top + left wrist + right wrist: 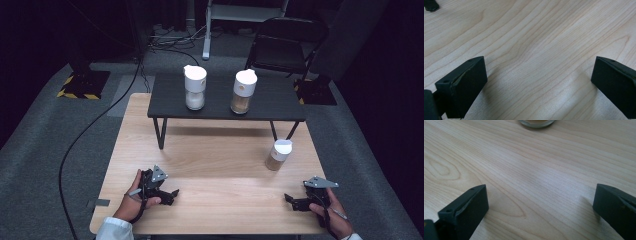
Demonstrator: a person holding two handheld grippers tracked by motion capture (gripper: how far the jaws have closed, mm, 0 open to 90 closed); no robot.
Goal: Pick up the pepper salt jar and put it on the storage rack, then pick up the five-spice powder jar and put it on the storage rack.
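Observation:
A small glass jar (278, 154) with a white lid and tan contents stands on the wooden table (215, 165) at the right; its base (537, 122) shows at the top of the right gripper view. My right gripper (291, 200) lies low at the table's front right, jaws wide apart (540, 207) over bare wood, well short of the jar. At the front left my left gripper (172, 194) rests on the table, open (539, 82), nothing between its fingers.
A low black shelf (225, 112) on thin legs stands across the table's far half. It carries a jar of white powder (194, 87) and a jar of tan grains (243, 91). A folding chair (282, 45) and cables lie on the floor beyond.

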